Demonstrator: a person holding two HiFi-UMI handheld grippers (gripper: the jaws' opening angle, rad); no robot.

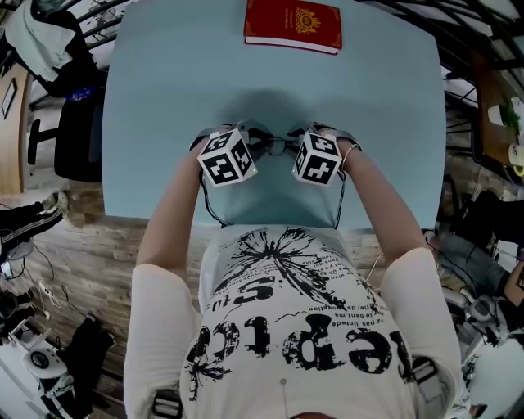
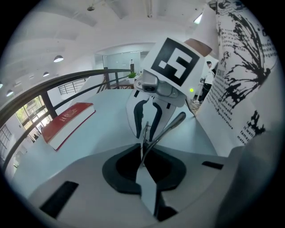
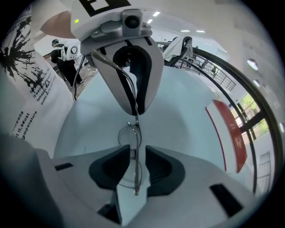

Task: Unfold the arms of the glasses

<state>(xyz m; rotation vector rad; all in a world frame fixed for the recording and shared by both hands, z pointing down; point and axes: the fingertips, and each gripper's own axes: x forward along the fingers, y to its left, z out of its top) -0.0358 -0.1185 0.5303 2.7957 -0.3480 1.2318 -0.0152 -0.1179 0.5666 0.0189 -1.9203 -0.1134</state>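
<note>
Left claw (image 2: 143,153) and right claw (image 3: 135,156) are angling down above the pale blue table (image 1: 164,106). The left is clamping the thin wire-rimmed metal glasses (image 3: 129,133). Only the right gripper view is showing its jaws apart around the frame.

Glasses (image 3: 133,138) between left claw (image 2: 142,153) and right claw (image 3: 132,156), book (image 1: 292,24) behind on table (image 1: 164,98)
</note>
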